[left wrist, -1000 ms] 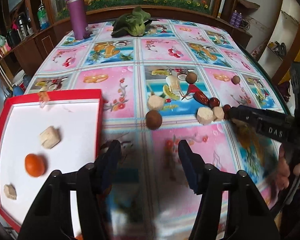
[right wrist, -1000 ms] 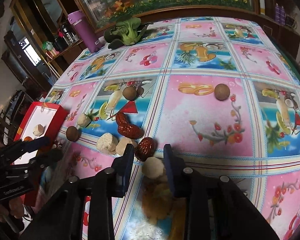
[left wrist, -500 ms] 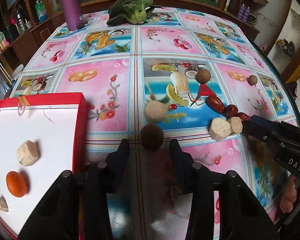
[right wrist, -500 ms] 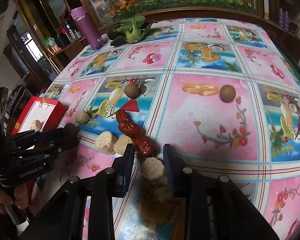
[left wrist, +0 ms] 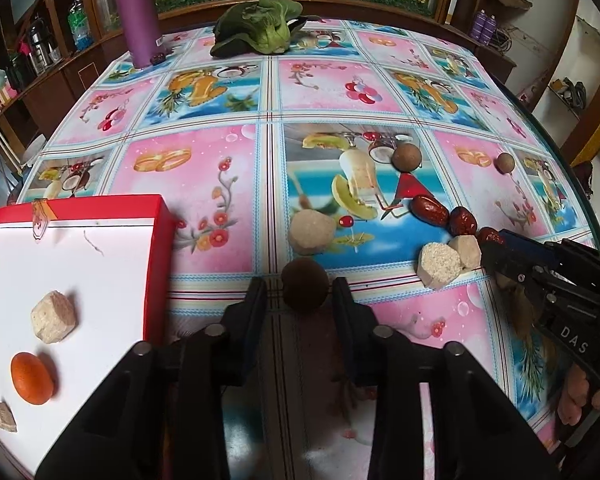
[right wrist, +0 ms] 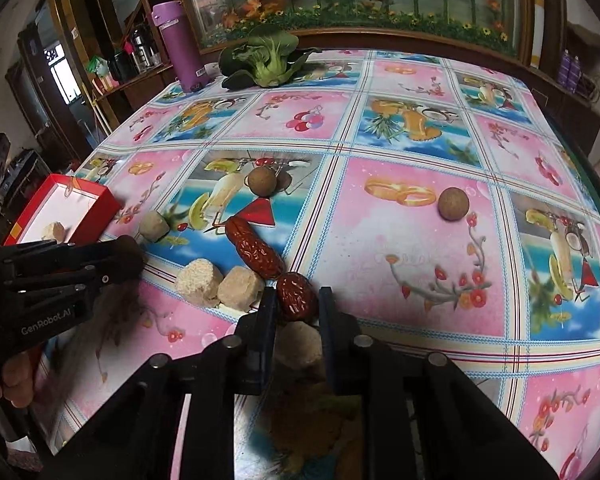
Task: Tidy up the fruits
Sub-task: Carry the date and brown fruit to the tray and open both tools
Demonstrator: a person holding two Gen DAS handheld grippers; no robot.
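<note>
A dark brown ball (left wrist: 305, 286) sits on the tablecloth between the fingers of my left gripper (left wrist: 299, 292). Its jaws are closing, and a thin gap still shows on the ball's left side. My right gripper (right wrist: 298, 306) is shut on a tan lump (right wrist: 300, 344), with a red date (right wrist: 296, 296) right at its fingertips. The red tray (left wrist: 156, 260) at the left holds a tan lump (left wrist: 53, 317), an orange fruit (left wrist: 32, 378) and a small brown cube (left wrist: 4, 416). The right gripper (left wrist: 496, 244) reaches in from the right in the left wrist view.
Loose on the cloth are another tan lump (left wrist: 311, 232), two tan pieces (left wrist: 438, 264), more dates (left wrist: 430, 210) and two light brown balls (left wrist: 407, 157). A purple bottle (left wrist: 137, 12) and a leafy green vegetable (left wrist: 260, 32) stand at the far edge.
My left gripper has moved forward from beside the tray to straddle the dark ball, and its jaws have narrowed. The right jaws have shut onto the tan lump.
</note>
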